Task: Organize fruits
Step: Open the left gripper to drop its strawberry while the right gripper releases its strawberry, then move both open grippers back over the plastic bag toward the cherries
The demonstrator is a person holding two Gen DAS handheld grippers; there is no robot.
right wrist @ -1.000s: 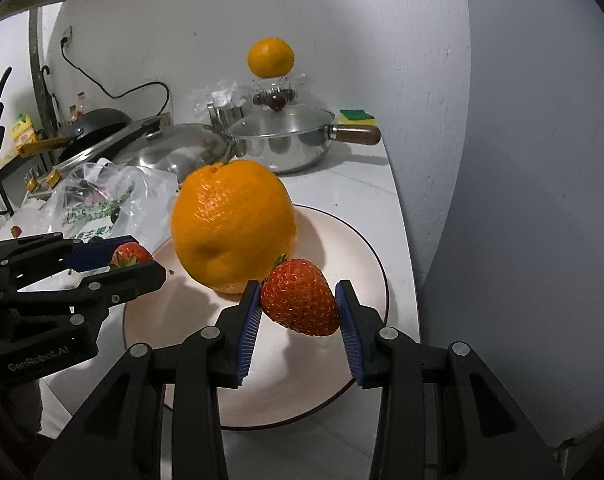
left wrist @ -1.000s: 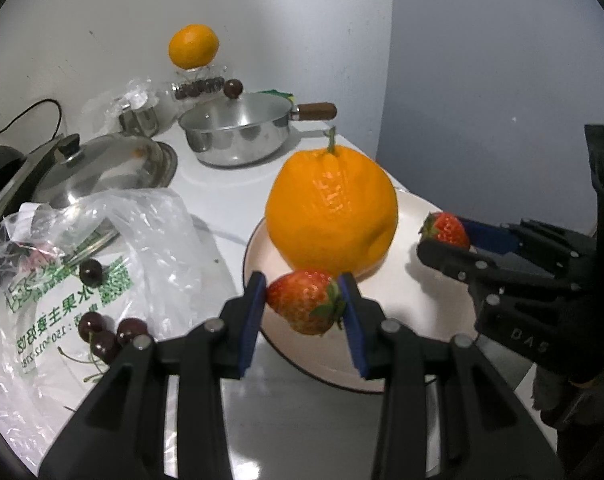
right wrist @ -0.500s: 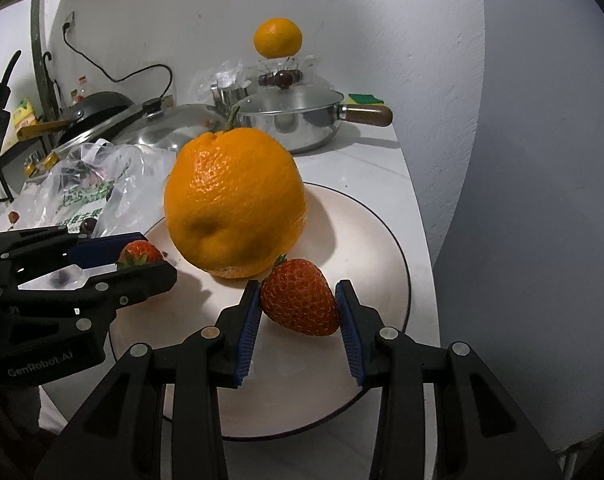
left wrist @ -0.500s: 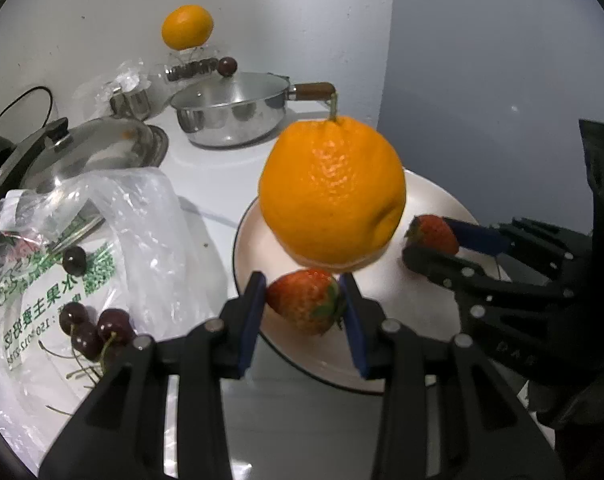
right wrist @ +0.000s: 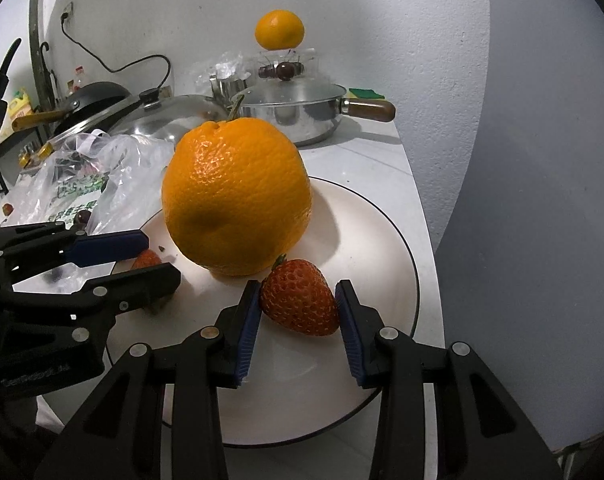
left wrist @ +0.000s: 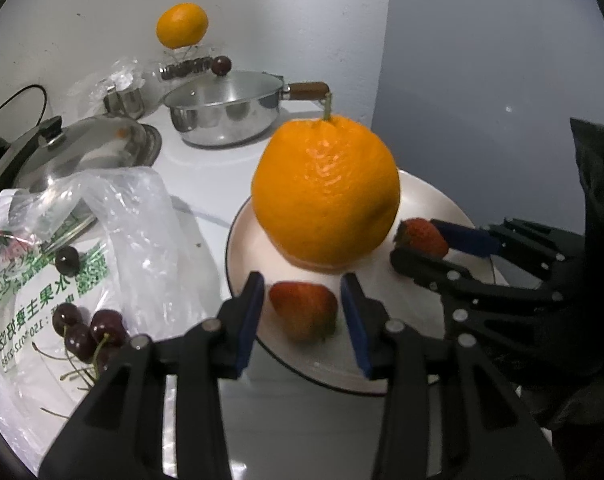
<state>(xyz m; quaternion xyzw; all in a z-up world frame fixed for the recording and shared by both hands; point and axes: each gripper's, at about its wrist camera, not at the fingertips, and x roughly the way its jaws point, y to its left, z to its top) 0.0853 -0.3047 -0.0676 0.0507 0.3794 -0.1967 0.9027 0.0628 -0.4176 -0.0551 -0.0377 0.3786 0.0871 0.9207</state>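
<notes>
Home kitchen: pans (right wrist: 289, 114), countertop (left wrist: 221, 168).

I count two strawberries (right wrist: 298, 303) (left wrist: 303, 309), one between each pair of my fingers, and two oranges: a big one (left wrist: 326, 192) on the single plate (right wrist: 374, 240), a small one (left wrist: 181, 26) at the back. Several dark cherries (left wrist: 87, 330) lie on one plastic bag (left wrist: 113, 216), too bunched to number exactly.

White plastered wall (right wrist: 181, 8) from nine to one o'clock, bright in the middle, dimmer toward the edges. From two to five o'clock, a grey-blue wall (right wrist: 522, 160) in shade. White countertop (right wrist: 382, 152) below, running back toward twelve. At twelve, a lidded steel pan (right wrist: 293, 116) with a wooden handle; green sponge (right wrist: 366, 92) just behind it at one. At ten, a domed steel lid (right wrist: 173, 114), a black wok (right wrist: 93, 96), and a black cable (right wrist: 113, 64) hanging from a wall socket (right wrist: 66, 16).
</notes>
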